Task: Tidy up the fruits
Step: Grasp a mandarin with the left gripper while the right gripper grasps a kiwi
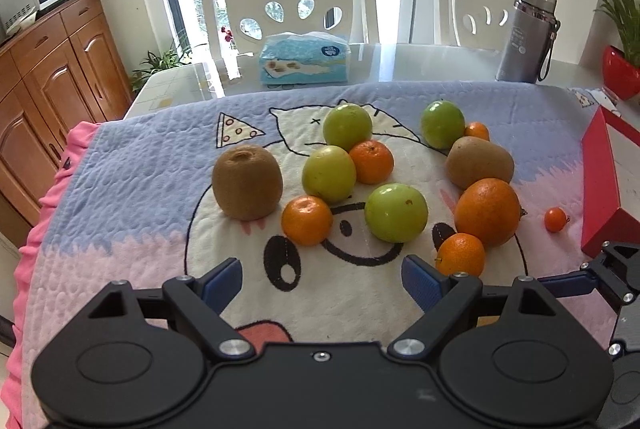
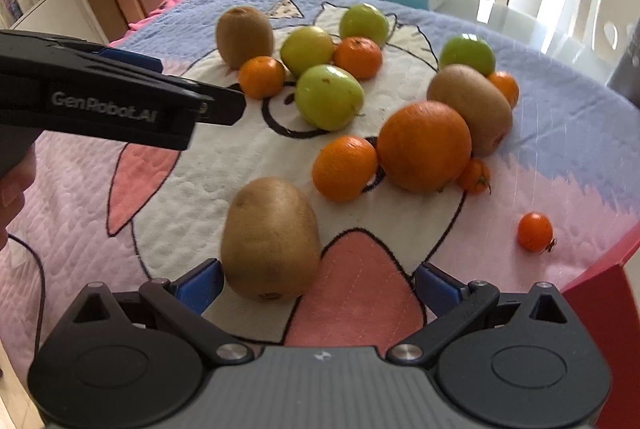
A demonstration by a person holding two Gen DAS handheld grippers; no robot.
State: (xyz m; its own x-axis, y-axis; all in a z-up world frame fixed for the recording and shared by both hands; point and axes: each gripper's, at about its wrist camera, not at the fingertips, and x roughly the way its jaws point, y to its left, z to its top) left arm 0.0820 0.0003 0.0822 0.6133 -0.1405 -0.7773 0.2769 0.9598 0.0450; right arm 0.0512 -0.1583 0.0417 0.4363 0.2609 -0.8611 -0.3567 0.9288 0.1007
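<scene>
Blue-padded fingers of the right gripper (image 2: 318,283) stand wide apart, a fuzzy brown kiwi (image 2: 271,239) upright on the blanket just beside the left pad, not clamped. Over the same table, the left gripper (image 1: 322,279) is equally wide and holds nothing; the fruit cluster lies just beyond its fingertips.

Beneath everything, a quilted plush blanket (image 1: 132,189) in lilac and pink, printed with a cartoon pig face, covers the near part of a glossy table (image 1: 420,63). At the right edge sits a red box (image 1: 600,181) with a white inside.

Among the fruit, a large dimpled orange (image 1: 487,211) rests right of centre, touching an oval kiwi (image 1: 479,162) behind it and a mandarin (image 1: 460,254) in front. A second upright kiwi (image 1: 247,182) stands at the left of the cluster. Four smooth green apples (image 1: 396,212) and more small mandarins (image 1: 307,220) are bunched between them. One cherry tomato (image 1: 555,219) lies apart, near the box.

Only the right wrist view shows the near kiwi, a second cherry tomato (image 2: 475,175) tucked against the orange, and the left gripper's black body side-on with a hand (image 2: 14,185) behind it. Only the left wrist view shows a grey bottle (image 1: 526,37), far right. Both show the blue tissue pack (image 1: 304,57).
</scene>
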